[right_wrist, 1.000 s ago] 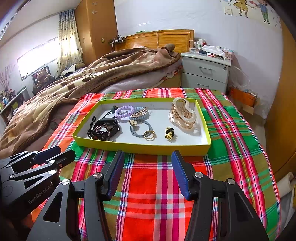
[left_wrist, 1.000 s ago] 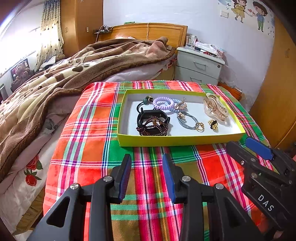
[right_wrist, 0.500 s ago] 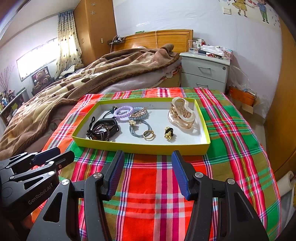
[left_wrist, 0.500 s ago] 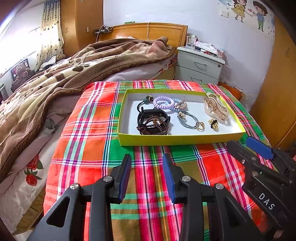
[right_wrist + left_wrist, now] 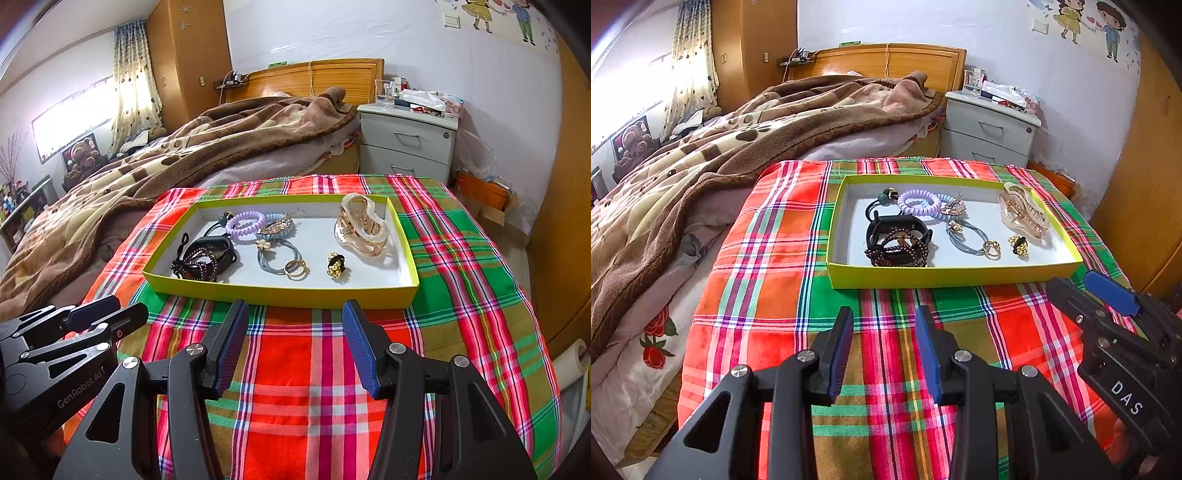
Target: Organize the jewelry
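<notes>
A yellow-rimmed tray [image 5: 953, 275] [image 5: 280, 293] lies on a plaid cloth. It holds a dark bead bracelet on a black band [image 5: 897, 242] [image 5: 201, 260], a purple coil tie [image 5: 918, 201] [image 5: 245, 224], a grey hair tie with gold rings [image 5: 971, 242] [image 5: 282, 258], a small gold-and-black clip [image 5: 1018, 245] [image 5: 335, 265] and a large clear gold claw clip [image 5: 1021, 214] [image 5: 360, 225]. My left gripper [image 5: 884, 332] is open and empty, short of the tray's near wall. My right gripper [image 5: 293, 325] is open and empty, also short of the near wall.
The plaid cloth [image 5: 768, 258] [image 5: 461, 266] covers a low surface beside a bed with a brown blanket [image 5: 720, 147]. A grey nightstand [image 5: 408, 146] stands behind. A wooden wardrobe [image 5: 1145, 192] is at the right.
Both views have shifted very slightly; the grippers stay open and the jewelry has not moved.
</notes>
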The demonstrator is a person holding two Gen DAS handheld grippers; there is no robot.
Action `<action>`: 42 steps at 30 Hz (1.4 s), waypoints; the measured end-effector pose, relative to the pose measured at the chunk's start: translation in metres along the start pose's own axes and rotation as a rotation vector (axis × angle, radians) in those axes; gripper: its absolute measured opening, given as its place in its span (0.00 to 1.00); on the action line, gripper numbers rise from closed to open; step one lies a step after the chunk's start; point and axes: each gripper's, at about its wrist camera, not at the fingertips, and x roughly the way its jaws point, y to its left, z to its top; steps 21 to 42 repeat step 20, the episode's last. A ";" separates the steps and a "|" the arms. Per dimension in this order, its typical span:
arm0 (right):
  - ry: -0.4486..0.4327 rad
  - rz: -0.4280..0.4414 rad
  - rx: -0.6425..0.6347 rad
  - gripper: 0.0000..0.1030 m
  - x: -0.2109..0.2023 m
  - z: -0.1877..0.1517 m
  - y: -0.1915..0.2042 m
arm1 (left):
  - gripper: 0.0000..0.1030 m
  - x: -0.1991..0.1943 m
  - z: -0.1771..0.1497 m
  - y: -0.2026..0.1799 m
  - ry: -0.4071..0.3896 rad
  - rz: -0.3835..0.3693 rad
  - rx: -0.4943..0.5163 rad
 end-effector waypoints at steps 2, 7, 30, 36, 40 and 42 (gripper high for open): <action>0.000 0.000 0.001 0.52 0.000 0.000 0.000 | 0.35 0.000 0.000 0.000 0.000 0.001 0.001; -0.001 -0.001 0.002 0.52 0.000 0.000 0.000 | 0.35 0.000 0.000 0.001 -0.001 0.002 -0.002; -0.001 -0.001 0.003 0.52 0.000 0.000 0.000 | 0.35 0.000 0.000 0.003 0.003 0.015 -0.015; -0.001 -0.001 0.003 0.52 0.000 0.000 0.000 | 0.35 0.000 0.000 0.003 0.003 0.015 -0.015; -0.001 -0.001 0.003 0.52 0.000 0.000 0.000 | 0.35 0.000 0.000 0.003 0.003 0.015 -0.015; -0.001 -0.001 0.003 0.52 0.000 0.000 0.000 | 0.35 0.000 0.000 0.003 0.003 0.015 -0.015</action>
